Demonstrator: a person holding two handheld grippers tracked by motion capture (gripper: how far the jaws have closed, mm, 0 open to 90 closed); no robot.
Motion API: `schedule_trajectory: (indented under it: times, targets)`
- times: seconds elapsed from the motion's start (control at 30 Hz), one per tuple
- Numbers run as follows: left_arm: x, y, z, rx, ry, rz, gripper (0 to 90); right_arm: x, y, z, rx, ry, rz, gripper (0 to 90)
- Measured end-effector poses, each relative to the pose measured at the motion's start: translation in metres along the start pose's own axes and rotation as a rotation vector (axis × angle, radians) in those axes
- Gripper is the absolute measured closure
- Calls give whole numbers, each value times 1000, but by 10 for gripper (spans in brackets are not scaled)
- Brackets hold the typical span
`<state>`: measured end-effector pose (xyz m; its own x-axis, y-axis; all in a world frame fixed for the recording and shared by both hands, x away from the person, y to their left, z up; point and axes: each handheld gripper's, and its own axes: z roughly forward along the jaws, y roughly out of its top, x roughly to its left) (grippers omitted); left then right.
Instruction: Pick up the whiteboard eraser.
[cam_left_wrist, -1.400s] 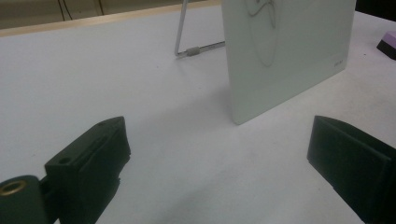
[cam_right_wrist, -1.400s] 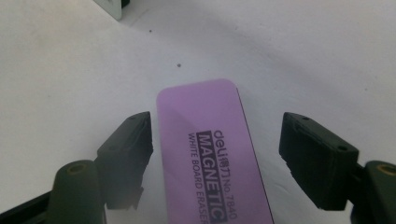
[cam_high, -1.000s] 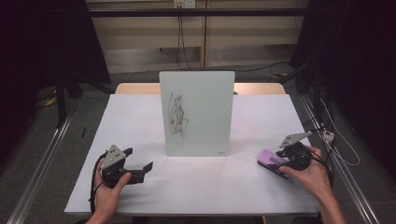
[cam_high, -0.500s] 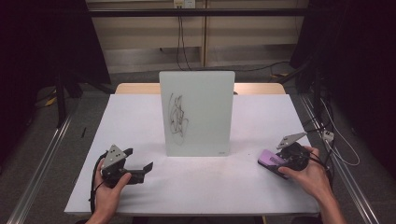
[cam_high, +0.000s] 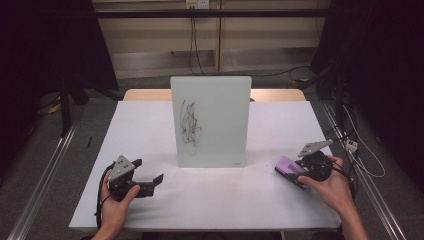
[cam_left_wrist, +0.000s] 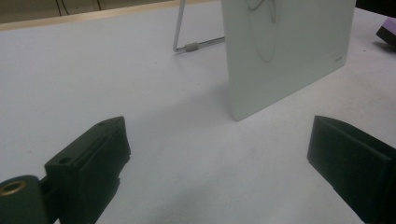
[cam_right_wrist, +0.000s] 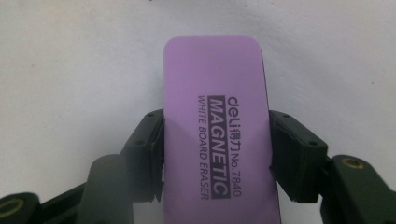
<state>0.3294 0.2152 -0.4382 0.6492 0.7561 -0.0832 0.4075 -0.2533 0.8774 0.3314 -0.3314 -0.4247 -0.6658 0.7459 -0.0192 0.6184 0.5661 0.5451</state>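
Purple plastic marks the whiteboard eraser (cam_high: 292, 171), which lies flat on the white table (cam_high: 220, 200) at about four o'clock from the table's centre, close to the right edge. The right gripper (cam_high: 306, 173), held in the person's right hand (cam_high: 334, 186), sits over the eraser's near end. The right gripper view settles what the high view leaves vague: the two black jaws press against the eraser's (cam_right_wrist: 217, 135) long sides, one on each, clamping it, and the label reads "deli MAGNETIC WHITE BOARD ERASER No. 7840".

At the centre of the table stands a small whiteboard (cam_high: 211, 121), nearly upright and facing the person, with a black scribble (cam_high: 189, 122) on its left half. The high view gives only its front; the left gripper view catches a metal wire stand (cam_left_wrist: 194, 44) propping the whiteboard (cam_left_wrist: 285, 51) from behind, plus a corner of the eraser (cam_left_wrist: 386, 33) at that view's two o'clock edge.

The left gripper (cam_high: 148, 175) rests low at about eight o'clock from the table's centre, in the left hand (cam_high: 116, 207), pointing towards the board's base. In its own view the jaws stand wide apart with bare table (cam_left_wrist: 93, 79) between them, holding nothing, well short of the board.
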Motion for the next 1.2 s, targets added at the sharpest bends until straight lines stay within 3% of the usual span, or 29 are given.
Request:
schedule_trajectory:
  times: [0.3, 0.8, 1.2]
  targets:
    - [5, -3, -2, 1, 5, -24, 54, 2, 8, 0, -65, 25, 6, 409]
    - [1, -1, -2, -1, 7, -3, 54, 7, 10, -1, -120, 45, 19, 410]
    - [1, -2, -3, 3, 9, -6, 54, 12, 15, -5, -181, 61, -4, 411]
